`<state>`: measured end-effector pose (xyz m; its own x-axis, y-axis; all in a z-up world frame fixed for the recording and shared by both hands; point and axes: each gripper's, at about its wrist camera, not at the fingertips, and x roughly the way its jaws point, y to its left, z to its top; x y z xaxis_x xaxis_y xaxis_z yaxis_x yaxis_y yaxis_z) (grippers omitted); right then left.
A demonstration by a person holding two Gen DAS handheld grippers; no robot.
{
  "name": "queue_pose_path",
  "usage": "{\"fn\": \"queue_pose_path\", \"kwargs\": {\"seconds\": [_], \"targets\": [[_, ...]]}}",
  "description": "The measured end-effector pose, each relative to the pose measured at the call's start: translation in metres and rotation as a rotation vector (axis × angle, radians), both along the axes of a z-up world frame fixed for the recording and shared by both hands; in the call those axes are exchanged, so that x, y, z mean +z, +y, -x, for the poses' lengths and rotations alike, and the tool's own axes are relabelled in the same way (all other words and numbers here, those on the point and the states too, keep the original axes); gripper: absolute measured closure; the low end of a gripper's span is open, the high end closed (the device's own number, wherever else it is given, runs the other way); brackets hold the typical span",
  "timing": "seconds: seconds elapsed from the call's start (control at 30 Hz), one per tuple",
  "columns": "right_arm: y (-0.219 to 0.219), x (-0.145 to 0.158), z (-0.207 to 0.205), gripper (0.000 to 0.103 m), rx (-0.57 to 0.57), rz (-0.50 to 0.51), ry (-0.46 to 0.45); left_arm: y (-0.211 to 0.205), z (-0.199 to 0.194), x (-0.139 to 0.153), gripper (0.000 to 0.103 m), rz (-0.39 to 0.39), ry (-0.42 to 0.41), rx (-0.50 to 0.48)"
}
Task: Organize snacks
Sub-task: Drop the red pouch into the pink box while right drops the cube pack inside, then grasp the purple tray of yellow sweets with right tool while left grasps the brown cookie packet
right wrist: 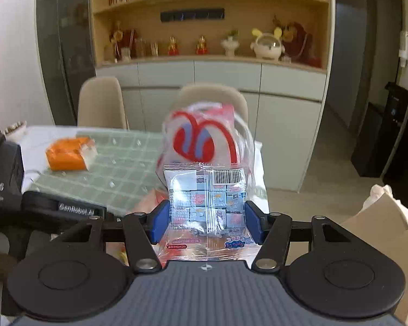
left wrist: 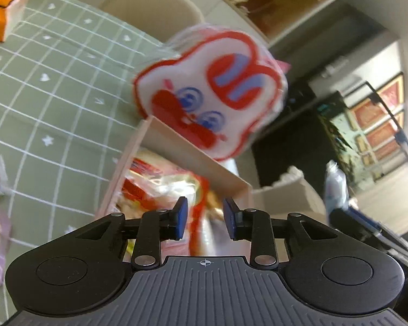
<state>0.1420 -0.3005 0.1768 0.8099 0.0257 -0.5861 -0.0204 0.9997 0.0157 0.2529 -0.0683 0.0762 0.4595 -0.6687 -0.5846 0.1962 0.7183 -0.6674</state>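
Between my right fingers [right wrist: 249,224] sits a clear snack packet [right wrist: 207,206] with small blue squares and a barcode; my right gripper [right wrist: 207,224] is closed on its two sides and holds it up above the table. Just behind it I see a white bag with a red and blue rabbit face [right wrist: 204,141], blurred, so I cannot tell if it hangs from the packet or is loose.

My left gripper [left wrist: 205,218] is partly open and holds nothing. It hovers over a cream box [left wrist: 193,146], and the rabbit bag [left wrist: 209,95] is right above the far wall of this box. Inside the box lie red and yellow packets [left wrist: 160,187], not sharp enough to name.

I judge the step to be carrying snacks into the box. Next, my right gripper needs to come over the opening, go lower, and open only there.

On the green checked cloth [left wrist: 54,81] an orange pack [left wrist: 0,13] waits, well apart from the box.
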Motion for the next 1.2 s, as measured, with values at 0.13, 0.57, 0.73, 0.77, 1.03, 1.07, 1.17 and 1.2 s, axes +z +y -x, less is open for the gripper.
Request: {"fn": "queue_pose_path", "kwargs": {"seconds": [0.13, 0.57, 0.73, 0.77, 1.03, 1.07, 1.17, 1.2], "targets": [[0.0, -0.036, -0.028, 0.044, 0.014, -0.037, 0.071, 0.028, 0.003, 0.009, 0.07, -0.042, -0.072, 0.032], [0.086, -0.083, -0.034, 0.033, 0.121, 0.054, 0.08, 0.153, -0.032, -0.03, 0.071, -0.351, -0.036, 0.115], [0.165, -0.105, -0.011, 0.033, 0.287, -0.004, 0.084, 0.143, -0.035, -0.047, 0.07, -0.417, -0.029, -0.026], [0.18, -0.112, -0.012, 0.033, 0.322, -0.04, 0.109, 0.141, -0.033, -0.049, 0.071, -0.442, -0.031, -0.058], [0.264, -0.167, -0.06, 0.034, 0.295, -0.013, 0.191, 0.152, -0.028, -0.055, 0.07, -0.462, -0.058, -0.162], [0.267, -0.171, -0.063, 0.036, 0.291, -0.008, 0.206, 0.155, -0.027, -0.056, 0.07, -0.451, -0.052, -0.168], [0.264, -0.172, -0.05, 0.039, 0.323, -0.028, 0.208, 0.161, -0.013, -0.057, 0.071, -0.411, -0.027, -0.192], [0.263, -0.171, -0.041, 0.039, 0.345, -0.022, 0.212, 0.161, -0.007, -0.056, 0.071, -0.403, -0.021, -0.2]]}}
